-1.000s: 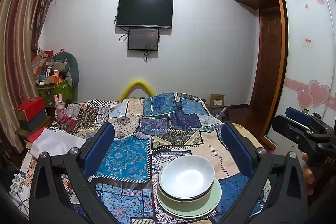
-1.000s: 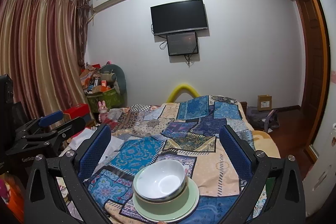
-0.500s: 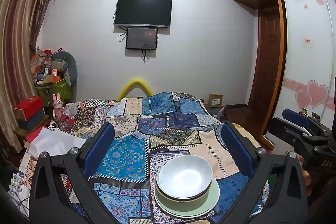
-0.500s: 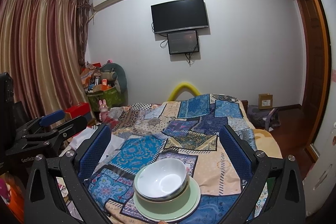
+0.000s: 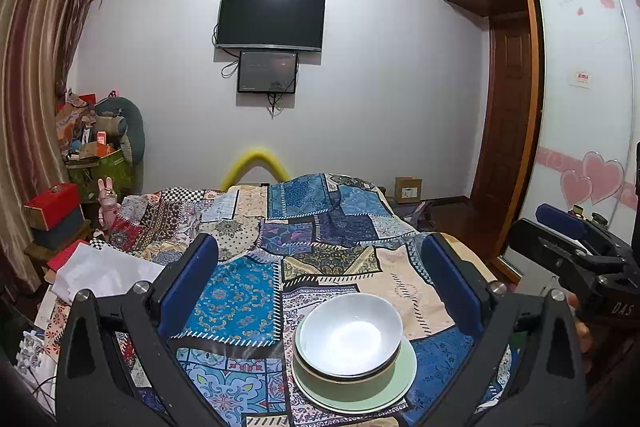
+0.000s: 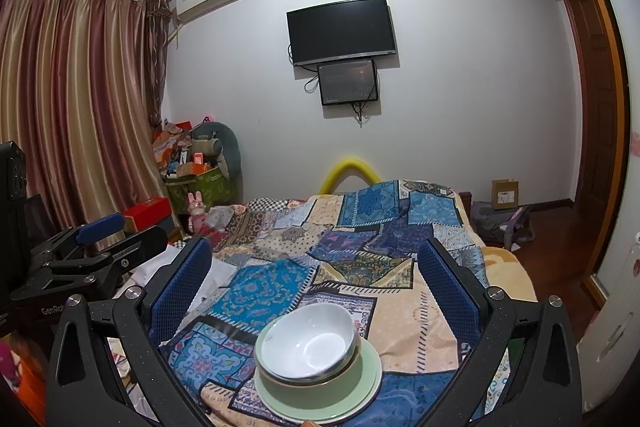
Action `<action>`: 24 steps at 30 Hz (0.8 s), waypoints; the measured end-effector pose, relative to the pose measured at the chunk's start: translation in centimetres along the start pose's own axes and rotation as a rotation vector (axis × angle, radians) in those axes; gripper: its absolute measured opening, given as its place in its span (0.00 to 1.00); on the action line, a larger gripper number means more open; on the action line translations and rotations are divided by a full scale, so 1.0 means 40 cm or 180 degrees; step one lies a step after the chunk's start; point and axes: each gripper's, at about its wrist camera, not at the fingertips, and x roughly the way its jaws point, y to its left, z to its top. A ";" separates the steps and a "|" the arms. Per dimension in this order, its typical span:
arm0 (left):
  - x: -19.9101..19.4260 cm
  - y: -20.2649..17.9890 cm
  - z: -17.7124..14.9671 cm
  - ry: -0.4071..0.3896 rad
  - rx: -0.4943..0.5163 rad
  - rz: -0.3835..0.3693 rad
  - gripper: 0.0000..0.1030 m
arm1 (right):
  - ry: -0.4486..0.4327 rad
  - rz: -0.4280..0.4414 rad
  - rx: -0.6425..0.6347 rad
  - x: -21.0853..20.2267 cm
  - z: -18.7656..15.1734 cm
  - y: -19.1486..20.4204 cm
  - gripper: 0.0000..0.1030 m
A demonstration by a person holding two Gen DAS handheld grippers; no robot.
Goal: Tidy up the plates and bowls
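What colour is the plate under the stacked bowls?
Pale green: the round plate lies under the stacked bowls on the patchwork bedspread, clearest in the left wrist view.

Both grippers share one build — matte black angular frames with silver screws. The left gripper (image 5: 320, 275) and the right gripper (image 6: 316, 271) carry blue textured pads (image 6: 180, 287); white lettering marks the bodies.

Counts, placed relative to the patchwork bedspread (image 5: 304, 251): one stack on its near end = 1 white bowl (image 5: 350, 333) on top, 1 green bowl (image 5: 344, 383) under it, 1 green plate (image 5: 404, 375) at bottom. Possibly a second plate rim beneath, can't tell. Beyond the bedspread's far end: 2 wall screens, 1 big TV (image 5: 270, 20), 1 smaller monitor (image 5: 267, 71).
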 end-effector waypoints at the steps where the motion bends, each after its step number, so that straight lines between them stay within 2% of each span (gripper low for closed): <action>1: 0.000 -0.001 0.000 0.0000 0.0004 -0.0002 1.00 | -0.0002 -0.0002 -0.0002 0.000 0.000 0.000 1.00; 24: 0.006 -0.014 -0.006 0.0006 0.0048 -0.0057 1.00 | 0.0016 -0.0030 0.0023 0.011 -0.001 -0.005 1.00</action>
